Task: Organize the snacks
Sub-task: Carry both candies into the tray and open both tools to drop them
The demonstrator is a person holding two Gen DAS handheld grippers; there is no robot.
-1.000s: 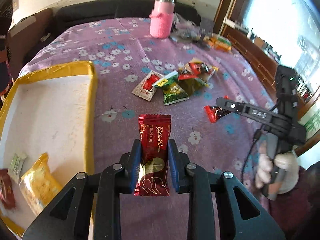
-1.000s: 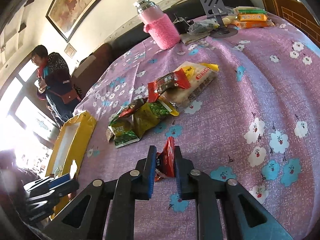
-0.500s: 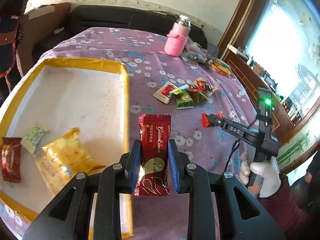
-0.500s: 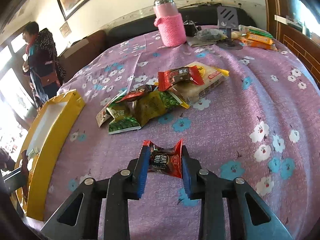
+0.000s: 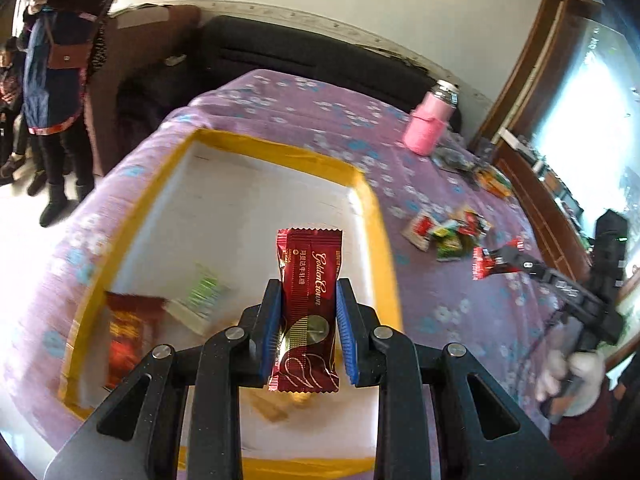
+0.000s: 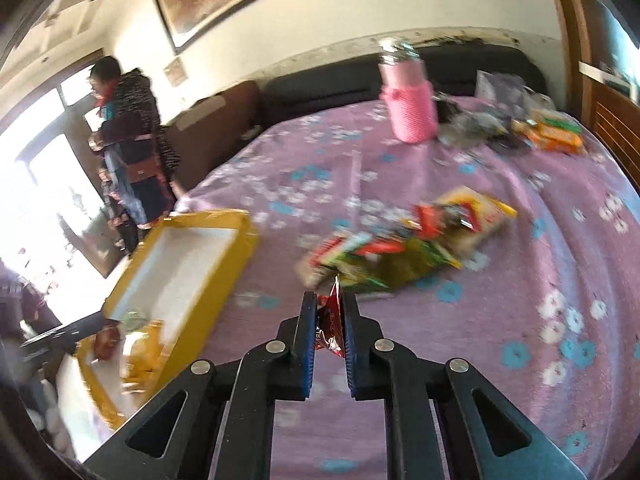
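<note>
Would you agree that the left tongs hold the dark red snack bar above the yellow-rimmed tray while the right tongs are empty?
Not quite: the right tongs are not empty; the right wrist view shows them shut on a small red wrapped candy. The left tongs do hold the dark red snack bar above the yellow-rimmed tray.

your surface is a purple flowered cloth (image 6: 460, 360) — on it sit a yellow-rimmed tray (image 5: 372, 200), a snack pile (image 6: 400, 248) right of the tray, and a pink bottle (image 6: 410, 112) beyond that pile.
</note>
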